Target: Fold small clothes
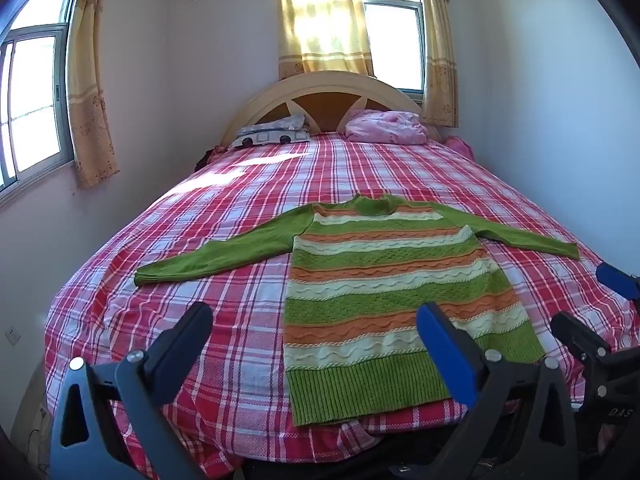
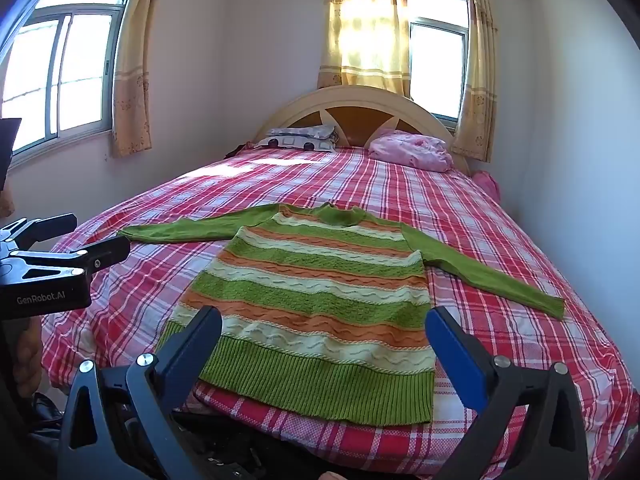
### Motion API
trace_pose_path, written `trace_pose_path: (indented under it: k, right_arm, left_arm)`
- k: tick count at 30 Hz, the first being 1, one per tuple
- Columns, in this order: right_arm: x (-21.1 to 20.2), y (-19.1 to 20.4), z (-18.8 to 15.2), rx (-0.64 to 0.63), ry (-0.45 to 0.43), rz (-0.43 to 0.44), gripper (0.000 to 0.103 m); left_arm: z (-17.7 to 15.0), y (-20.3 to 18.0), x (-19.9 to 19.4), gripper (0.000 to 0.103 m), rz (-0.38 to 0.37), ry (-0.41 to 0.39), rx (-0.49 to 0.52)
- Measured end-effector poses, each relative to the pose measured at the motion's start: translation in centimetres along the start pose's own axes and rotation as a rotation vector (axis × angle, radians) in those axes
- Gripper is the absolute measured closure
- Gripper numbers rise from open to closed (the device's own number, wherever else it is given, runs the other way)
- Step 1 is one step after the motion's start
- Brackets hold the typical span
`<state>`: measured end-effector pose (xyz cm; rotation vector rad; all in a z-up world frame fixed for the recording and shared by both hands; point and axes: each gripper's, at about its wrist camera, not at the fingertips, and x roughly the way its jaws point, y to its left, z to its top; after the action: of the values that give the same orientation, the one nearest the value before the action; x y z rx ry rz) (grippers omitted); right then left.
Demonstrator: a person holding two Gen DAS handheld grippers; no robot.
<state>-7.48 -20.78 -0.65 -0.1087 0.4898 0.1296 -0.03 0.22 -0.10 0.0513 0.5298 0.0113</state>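
A small knitted sweater (image 1: 384,292) (image 2: 316,300), green with orange and cream stripes, lies flat on the bed with both green sleeves spread sideways and its ribbed hem nearest me. My left gripper (image 1: 316,320) hovers open above the near edge of the bed, over the sweater's lower left part, holding nothing. My right gripper (image 2: 324,324) is open too, above the hem, with nothing between its fingers. In the left wrist view the right gripper (image 1: 588,304) shows at the right edge. In the right wrist view the left gripper (image 2: 72,240) shows at the left edge.
The bed carries a red and white plaid sheet (image 1: 248,200) (image 2: 500,220). A patterned pillow (image 1: 276,134) and a bundled pink blanket (image 1: 384,128) lie by the headboard (image 1: 328,92). Walls close in on both sides; curtained windows stand left and behind.
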Motion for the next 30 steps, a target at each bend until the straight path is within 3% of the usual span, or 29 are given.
trace_pose_path:
  k: [30]
  right_arm:
    - [0.25,-0.22,0.0,0.008,0.001,-0.001,0.001]
  left_arm:
    - [-0.04,0.51,0.44,0.0,0.001,0.018,-0.016]
